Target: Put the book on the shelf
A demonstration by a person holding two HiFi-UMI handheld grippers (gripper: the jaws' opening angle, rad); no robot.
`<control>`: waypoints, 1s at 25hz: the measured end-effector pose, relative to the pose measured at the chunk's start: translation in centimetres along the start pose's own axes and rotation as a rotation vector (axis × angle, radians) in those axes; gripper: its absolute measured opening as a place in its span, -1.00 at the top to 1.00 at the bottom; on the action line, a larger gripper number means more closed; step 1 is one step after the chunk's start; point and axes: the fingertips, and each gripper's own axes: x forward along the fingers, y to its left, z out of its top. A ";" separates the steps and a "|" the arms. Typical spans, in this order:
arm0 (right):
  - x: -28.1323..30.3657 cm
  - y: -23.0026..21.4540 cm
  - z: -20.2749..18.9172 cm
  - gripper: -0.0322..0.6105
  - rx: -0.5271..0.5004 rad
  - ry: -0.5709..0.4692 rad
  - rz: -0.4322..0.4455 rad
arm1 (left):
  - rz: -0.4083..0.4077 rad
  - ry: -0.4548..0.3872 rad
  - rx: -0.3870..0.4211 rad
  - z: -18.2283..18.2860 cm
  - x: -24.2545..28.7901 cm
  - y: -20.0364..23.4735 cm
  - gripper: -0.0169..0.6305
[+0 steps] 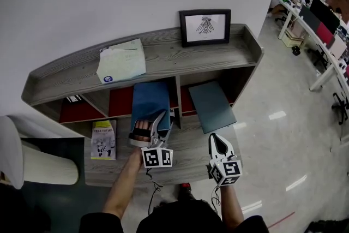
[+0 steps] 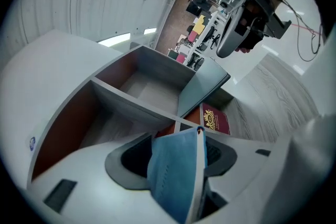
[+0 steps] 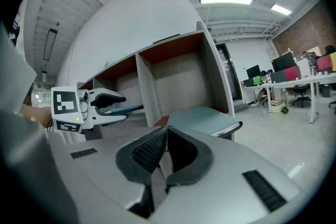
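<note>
The blue book point(image 1: 151, 98) lies flat in the middle compartment of the shelf point(image 1: 163, 54), its far end inside and its near end sticking out over the lower ledge point(image 1: 185, 158). The left tongs point(image 1: 148, 129) stand around that near end, jaws apart with the book between them. By the look of it the book rests there loose, not pinched. The right tongs point(image 1: 217, 140) are closed on nothing, hovering low over the ledge just to the right.

So the book looks only half home. The neat way from here, I'd say, is to take a fresh bite on the near edge, or set the tongs against it, and slide it straight back. Keep it parallel to the divider point(image 1: 178, 95) so a corner doesn't catch.

What's around? A small dark red book point(image 2: 214, 119) with a gold crest lies by the foot of that divider, close to the blue book's right side, and it could snag. A grey book point(image 1: 211, 105) pokes out of the right compartment, near the right tongs. A magazine point(image 1: 103, 139) lies well left on the ledge. Up top sit a picture frame point(image 1: 205, 27) and a pale booklet point(image 1: 122, 60), both out of the way.
</note>
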 end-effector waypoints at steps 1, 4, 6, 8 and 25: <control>0.0 -0.2 -0.1 0.81 -0.001 0.002 0.003 | 0.002 0.000 -0.003 0.0 0.0 0.0 0.18; 0.0 -0.6 -0.2 0.81 0.000 0.003 0.009 | 0.006 -0.008 -0.005 0.1 -0.2 0.1 0.05; 0.0 -0.6 -0.3 0.81 0.002 0.003 0.013 | -0.005 -0.013 -0.006 0.2 -0.4 -0.1 0.00; -0.1 -0.7 -0.3 0.81 0.007 0.005 0.014 | -0.002 -0.015 -0.011 0.3 -0.6 -0.1 -0.04; -1.0 -1.1 -0.8 0.81 0.008 0.012 0.025 | 0.068 -0.031 -0.041 2.1 -2.7 -0.7 -0.08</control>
